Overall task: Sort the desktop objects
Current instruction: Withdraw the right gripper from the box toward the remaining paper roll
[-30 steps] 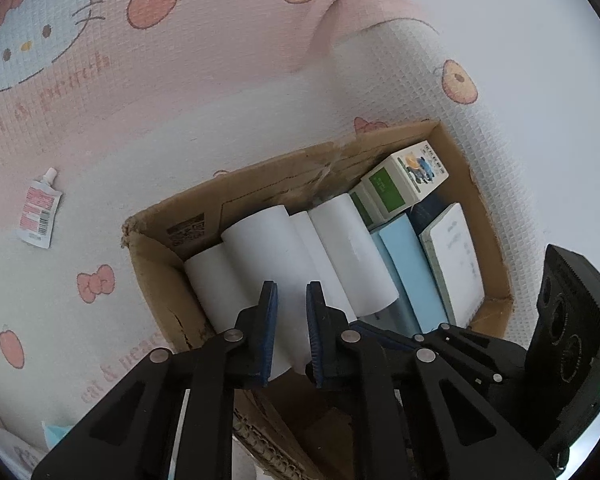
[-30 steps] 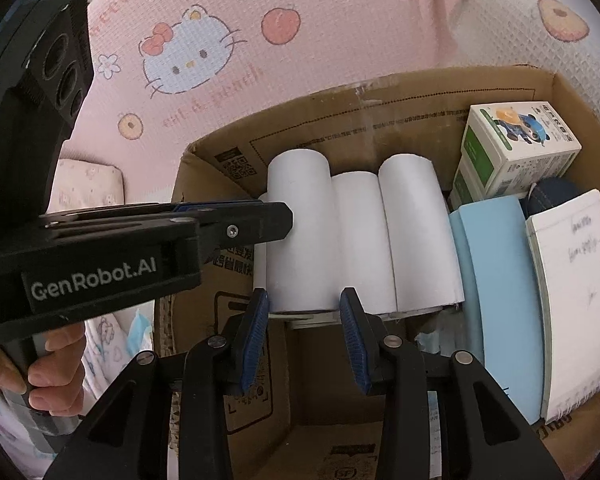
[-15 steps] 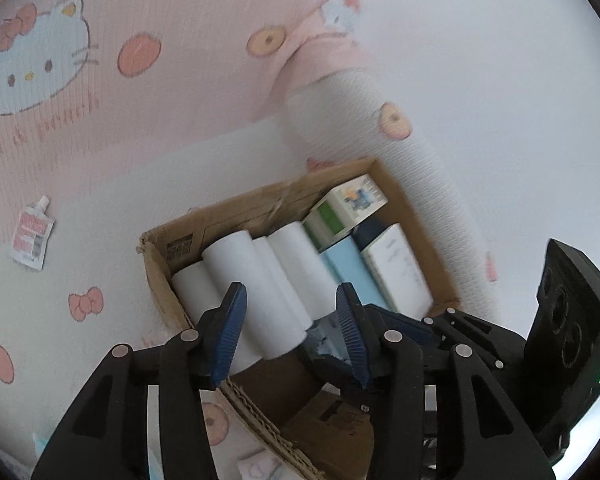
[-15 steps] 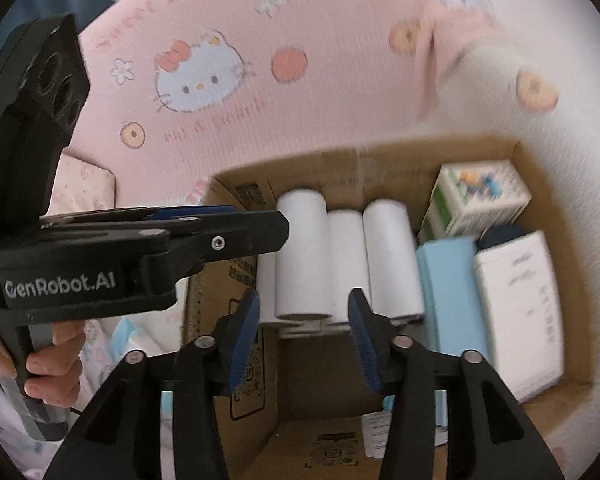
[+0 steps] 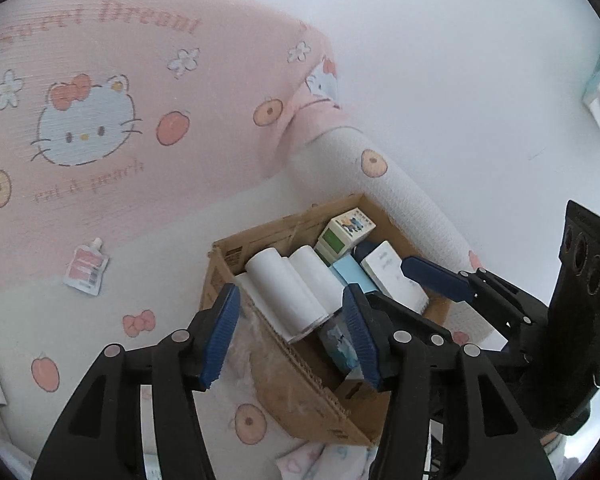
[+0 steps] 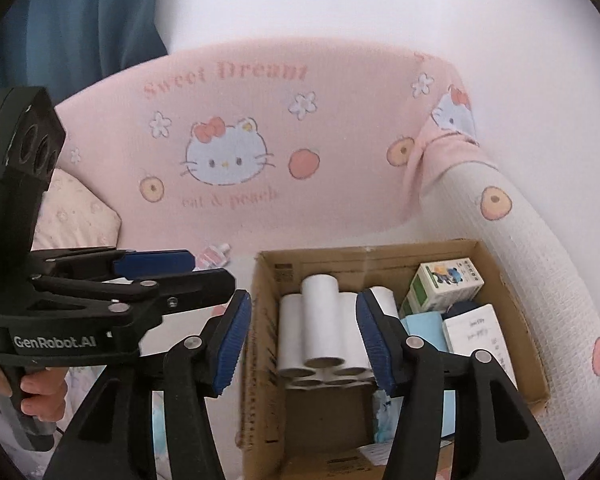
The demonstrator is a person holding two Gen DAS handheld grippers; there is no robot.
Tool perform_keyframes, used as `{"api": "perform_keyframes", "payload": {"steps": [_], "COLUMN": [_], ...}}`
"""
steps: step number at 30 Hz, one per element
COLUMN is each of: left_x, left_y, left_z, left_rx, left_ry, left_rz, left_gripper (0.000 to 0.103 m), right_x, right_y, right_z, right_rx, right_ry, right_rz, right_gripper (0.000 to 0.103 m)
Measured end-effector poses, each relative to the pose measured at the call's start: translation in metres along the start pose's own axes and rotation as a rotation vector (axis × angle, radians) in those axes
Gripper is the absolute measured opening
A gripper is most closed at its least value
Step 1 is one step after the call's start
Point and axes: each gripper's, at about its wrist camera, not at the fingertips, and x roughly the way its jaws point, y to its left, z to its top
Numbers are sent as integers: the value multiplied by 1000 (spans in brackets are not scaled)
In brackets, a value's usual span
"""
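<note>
Left wrist view: your left gripper (image 5: 290, 340) has just been opening; its blue pads stand apart with nothing pressed between them. Beyond them a cardboard box (image 5: 256, 364) rests on the pink cartoon-cat bedding (image 5: 100, 128), holding white paper rolls (image 5: 288, 292), a green-and-white carton (image 5: 342, 232), a notepad (image 5: 392, 276) and a light blue book (image 5: 352, 274). A small pink sachet (image 5: 86, 266) lies well left of the box.

Right wrist view: your right gripper (image 6: 302, 338) has likewise been opening, jaws apart and empty, above the rolls stacked at the box's left side, open ends facing near.

both wrist views look down, sharing the cardboard box (image 5: 300, 364).
</note>
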Motion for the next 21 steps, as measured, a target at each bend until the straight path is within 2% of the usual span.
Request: {"api": "perform_keyframes", "payload": {"steps": [6,10,13,16,21], "left_x": [-26,-35,-39,-46,-62], "left_y": [18,32,40,43,54], "left_z": [-19,-39,-55,-67,-84], "left_rx": [-26,-51,-69,-43,23], "left_ry": [-24,-16,-14,-15,-20], "left_rz": [0,49,81,123,190], "left_gripper": [62,63,63,63,63], "right_x": [-9,-8,-3,2,10], "right_y": [17,30,40,46,61], "right_z": [-2,-11,-22,-34,-49], "right_rx": [-8,-27,1,70,104], "right_ry": [-10,2,5,10,32], "right_rz": [10,6,36,96,102], "right_gripper": [58,60,60,60,60]}}
